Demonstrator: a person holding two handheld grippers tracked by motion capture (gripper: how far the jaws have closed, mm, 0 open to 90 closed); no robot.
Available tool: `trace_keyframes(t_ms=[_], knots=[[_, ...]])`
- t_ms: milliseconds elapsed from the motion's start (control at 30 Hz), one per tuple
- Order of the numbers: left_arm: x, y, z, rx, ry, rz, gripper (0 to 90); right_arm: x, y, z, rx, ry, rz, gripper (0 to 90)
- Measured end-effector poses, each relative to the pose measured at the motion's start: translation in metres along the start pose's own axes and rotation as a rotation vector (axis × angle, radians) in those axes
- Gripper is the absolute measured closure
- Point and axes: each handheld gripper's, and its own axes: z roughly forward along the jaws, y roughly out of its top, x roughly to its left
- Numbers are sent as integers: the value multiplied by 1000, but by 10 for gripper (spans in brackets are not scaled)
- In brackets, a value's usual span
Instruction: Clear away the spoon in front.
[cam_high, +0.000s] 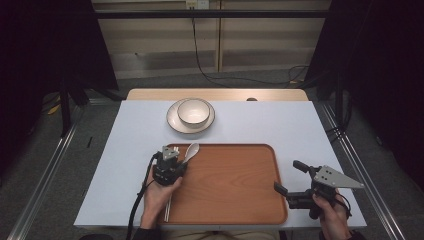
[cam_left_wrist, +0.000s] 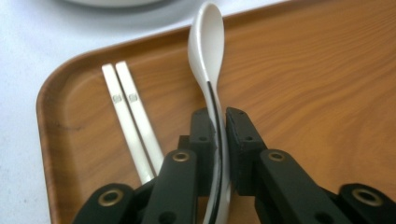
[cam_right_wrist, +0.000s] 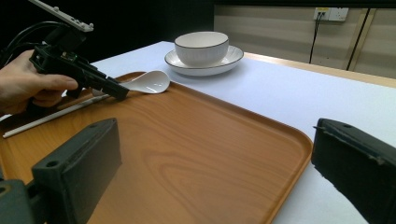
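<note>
A white ceramic spoon (cam_high: 191, 150) lies with its bowl on the far left rim of the wooden tray (cam_high: 240, 200). My left gripper (cam_high: 177, 160) is shut on its handle. In the left gripper view the black pads of that gripper (cam_left_wrist: 218, 120) press both sides of the spoon (cam_left_wrist: 208, 46), which stands on edge. A pair of metal chopsticks (cam_left_wrist: 130, 116) lies on the tray (cam_left_wrist: 303, 70) just left of the jaws. My right gripper (cam_high: 288, 176) hangs open at the tray's right edge with nothing between its jaws (cam_right_wrist: 215, 140).
A white bowl (cam_high: 193, 111) stands on a plate (cam_high: 172, 121) at the far middle of the light table, beyond the tray. The right gripper view shows the bowl (cam_right_wrist: 201, 46), the spoon (cam_right_wrist: 152, 83) and the left gripper (cam_right_wrist: 119, 92) across the bare tray (cam_right_wrist: 196, 154).
</note>
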Motion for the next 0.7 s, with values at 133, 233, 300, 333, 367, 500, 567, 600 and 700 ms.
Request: trace_keyframes(t_ms=[133, 233, 300, 333, 367, 500, 567, 600, 700], knots=[[1, 0, -1, 11, -24, 3, 788, 0, 0, 0, 0, 1, 1, 13], [1, 0, -1, 10, -30, 2, 757, 0, 0, -1, 0, 1, -1, 13], [1, 0, -1, 12, -29, 5, 745, 0, 0, -1, 0, 1, 2, 13], [1, 0, -1, 10, -31, 3, 745, 0, 0, 0, -1, -1, 0, 13], [1, 0, -1, 10, -33, 4, 738, 0, 0, 0, -1, 0, 1, 13], [-1, -1, -1, 7, -38, 8, 704, 0, 0, -1, 0, -1, 0, 13], [-1, -1, -2, 5, -41, 3, 690, 0, 0, -1, 0, -2, 0, 13], [-1, -1, -2, 5, -44, 5, 681, 0, 0, -1, 1, 0, 1, 13], [-1, -2, -2, -5, -40, 0, 609, 0, 0, -1, 2, 0, -1, 13]])
